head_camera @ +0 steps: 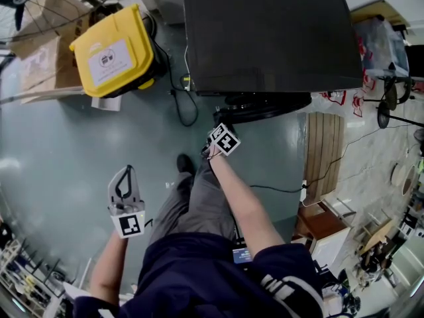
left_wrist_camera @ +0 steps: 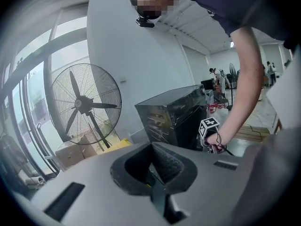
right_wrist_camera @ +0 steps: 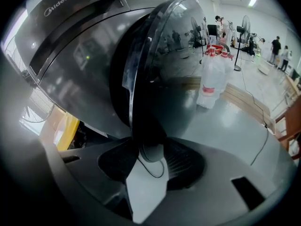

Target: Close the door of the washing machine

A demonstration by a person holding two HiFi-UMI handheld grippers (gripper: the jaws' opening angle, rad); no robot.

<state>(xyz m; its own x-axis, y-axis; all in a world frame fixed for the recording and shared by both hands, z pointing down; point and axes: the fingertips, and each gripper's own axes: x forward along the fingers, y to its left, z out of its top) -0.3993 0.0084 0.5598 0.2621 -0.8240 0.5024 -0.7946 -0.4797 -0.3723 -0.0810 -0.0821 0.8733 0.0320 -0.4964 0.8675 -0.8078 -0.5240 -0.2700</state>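
The dark washing machine (head_camera: 265,32) stands at the top of the head view, with its round door (head_camera: 265,106) swung out over the floor. My right gripper (head_camera: 213,152) is at the door's free edge. In the right gripper view the door's rim (right_wrist_camera: 141,93) runs down between the jaws of my right gripper (right_wrist_camera: 148,161). The pads stand either side of the rim, and I see no press on it. My left gripper (head_camera: 126,172) hangs over the floor to the left, well away from the machine. Its fingertips meet, with nothing between them (left_wrist_camera: 151,173).
A yellow bin (head_camera: 112,48) and cardboard boxes (head_camera: 36,58) stand left of the machine. A black cable (head_camera: 185,105) loops on the floor. A wooden pallet (head_camera: 324,148) lies to the right, with water bottles (right_wrist_camera: 214,74) near it. A big standing fan (left_wrist_camera: 84,102) is at the window.
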